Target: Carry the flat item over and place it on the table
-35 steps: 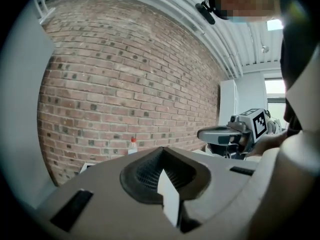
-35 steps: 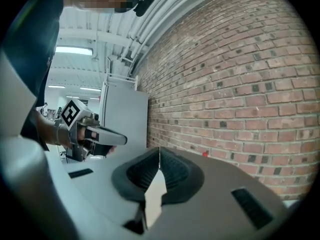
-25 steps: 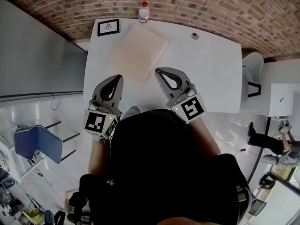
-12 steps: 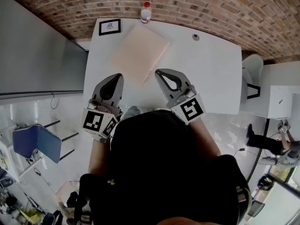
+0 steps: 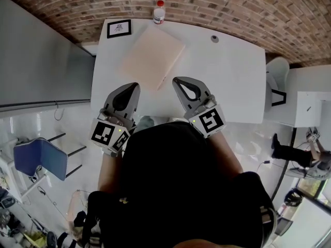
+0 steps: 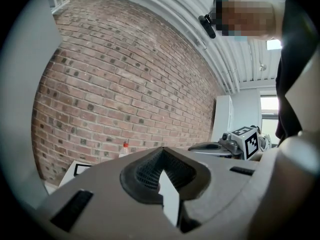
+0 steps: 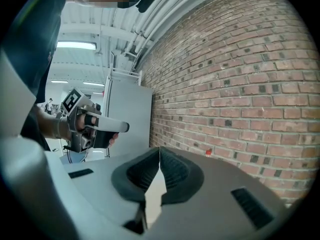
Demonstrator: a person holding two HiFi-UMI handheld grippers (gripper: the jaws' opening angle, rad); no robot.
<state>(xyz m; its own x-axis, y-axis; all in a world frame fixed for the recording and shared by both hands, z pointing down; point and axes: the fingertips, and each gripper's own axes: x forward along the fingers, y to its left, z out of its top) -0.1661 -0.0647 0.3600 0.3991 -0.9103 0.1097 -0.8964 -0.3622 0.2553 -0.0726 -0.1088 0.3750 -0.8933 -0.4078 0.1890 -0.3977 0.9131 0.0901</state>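
- Flat item (image 5: 151,56): a thin, pale pink-beige rectangular sheet with a matte face. It lay flat on the white worktop (image 5: 238,81), turned askew so that one corner pointed to 6 o'clock, into the gap between the two tools.
- Left tool (image 5: 133,87): grey moulded shell with a teardrop-shaped opening. Its jaws were closed tip to tip, the ribbed dark pads (image 6: 145,176) met at the front, and nothing was between them. It sat at 7 o'clock of the flat item, near it.
- Right tool (image 5: 176,80): same build, jaws likewise pressed together and empty, ribbed pads (image 7: 172,171) meeting at the tip. It sat at 5 o'clock of the flat item, just beside the sheet's long edge; contact could not be told.
- Each tool carried a white cube with black square markers at its rear.
- Far edge of the worktop at 12 o'clock: a small clear bottle (image 5: 159,13) with a red cap, upright.
- At 11 o'clock: a black-framed card (image 5: 118,29), lying flat.
- At 1 o'clock: a small round grey disc (image 5: 214,39).
- Behind the worktop: a red-brown brick wall (image 5: 232,9) with rough courses.
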